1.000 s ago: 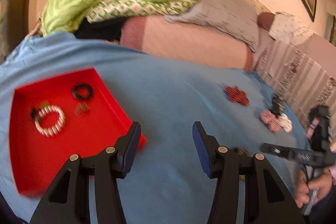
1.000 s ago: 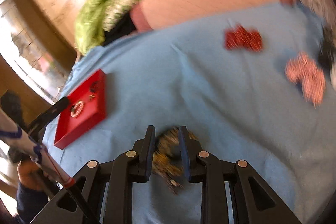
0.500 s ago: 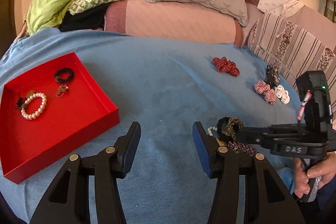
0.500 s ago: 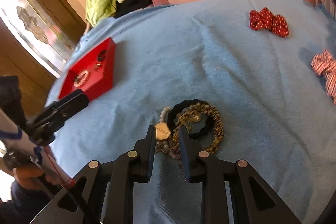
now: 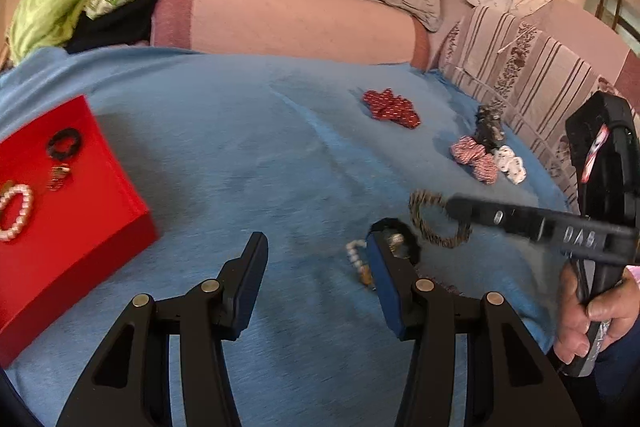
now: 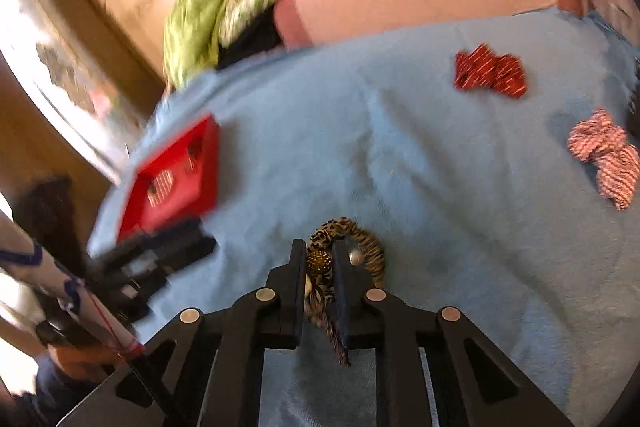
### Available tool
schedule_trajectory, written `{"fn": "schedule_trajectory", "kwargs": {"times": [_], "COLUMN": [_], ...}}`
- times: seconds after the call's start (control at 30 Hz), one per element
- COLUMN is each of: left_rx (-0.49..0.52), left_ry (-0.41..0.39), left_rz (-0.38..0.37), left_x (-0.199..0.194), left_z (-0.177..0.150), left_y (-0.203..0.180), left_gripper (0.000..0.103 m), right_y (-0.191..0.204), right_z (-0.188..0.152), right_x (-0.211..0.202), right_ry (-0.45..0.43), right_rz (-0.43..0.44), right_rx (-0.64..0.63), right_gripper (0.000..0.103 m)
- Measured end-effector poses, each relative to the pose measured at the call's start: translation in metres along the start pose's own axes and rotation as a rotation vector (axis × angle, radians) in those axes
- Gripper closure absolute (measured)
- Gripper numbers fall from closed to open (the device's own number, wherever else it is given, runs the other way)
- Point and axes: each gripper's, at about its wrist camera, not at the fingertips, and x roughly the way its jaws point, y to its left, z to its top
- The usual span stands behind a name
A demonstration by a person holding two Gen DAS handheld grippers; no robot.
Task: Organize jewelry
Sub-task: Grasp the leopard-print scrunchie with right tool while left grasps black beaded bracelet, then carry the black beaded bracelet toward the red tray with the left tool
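Right gripper (image 6: 318, 259) pinched shut on spotty bracelet (image 6: 362, 241), maybe lifted just off blue blanket (image 6: 440, 187); too blurry to tell. Left gripper (image 5: 316, 263) wide open, holding nothing. Red tray (image 5: 100, 227) off left.

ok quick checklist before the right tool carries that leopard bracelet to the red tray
1. Right tool shut on leopard-print bracelet: ok.
2. Bracelet clear of the blanket: cannot tell, loop and tassel hang low.
3. Nothing else snagged along: cannot tell, a pale bead sits beside the fingers.
4. Red tray has bare floor: ok, only pearl bracelet, black scrunchie and a small clip inside.
5. Left tool out of the path: not ok, open, between pile and tray.
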Motion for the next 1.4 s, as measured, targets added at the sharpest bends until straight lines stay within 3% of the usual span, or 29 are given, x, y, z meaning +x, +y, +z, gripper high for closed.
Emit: {"fn": "schedule_trajectory", "kwargs": {"times": [0.13,0.3,0.5,0.6,0.67,0.8,0.97,1.13,1.4], "left_rx": [0.011,0.093,0.128,0.146,0.154,0.210,0.170,0.147,0.109], "left_ry": [0.042,0.124,0.190,0.194,0.185,0.138,-0.012,-0.173,-0.164], "left_rz": [-0.044,-0.013,-0.045,-0.025,-0.007,0.050,0.040,0.079,0.112], "left_x": [0.018,0.050,0.074,0.079,0.082,0.079,0.033,-0.023,-0.020], "left_z": [0.008,0.012,0.007,0.004,0.004,-0.001,0.010,0.018,0.018], "left_y": [-0.017,-0.039,-0.043,-0.046,-0.046,-0.052,-0.048,-0.041,-0.010], "left_gripper": [0.058,0.086,0.087,0.087,0.087,0.096,0.097,0.097,0.097], "right_y": [-0.015,-0.019,-0.021,-0.022,-0.023,-0.020,-0.018,-0.009,0.009], "right_z": [0.006,0.009,0.013,0.014,0.014,0.013,0.013,0.014,0.011], "right_x": [-0.016,-0.023,-0.026,-0.027,-0.027,-0.026,-0.027,-0.026,-0.013], "right_ry": [-0.071,-0.092,-0.100,-0.102,-0.101,-0.096,-0.110,-0.122,-0.104], "right_rz": [0.018,0.034,0.056,0.067,0.068,0.067,0.063,0.062,0.049], "right_rx": [0.077,0.102,0.115,0.120,0.121,0.111,0.109,0.073,0.025], "right_gripper": [0.089,0.089,0.089,0.089,0.089,0.089,0.089,0.089,0.089]}}
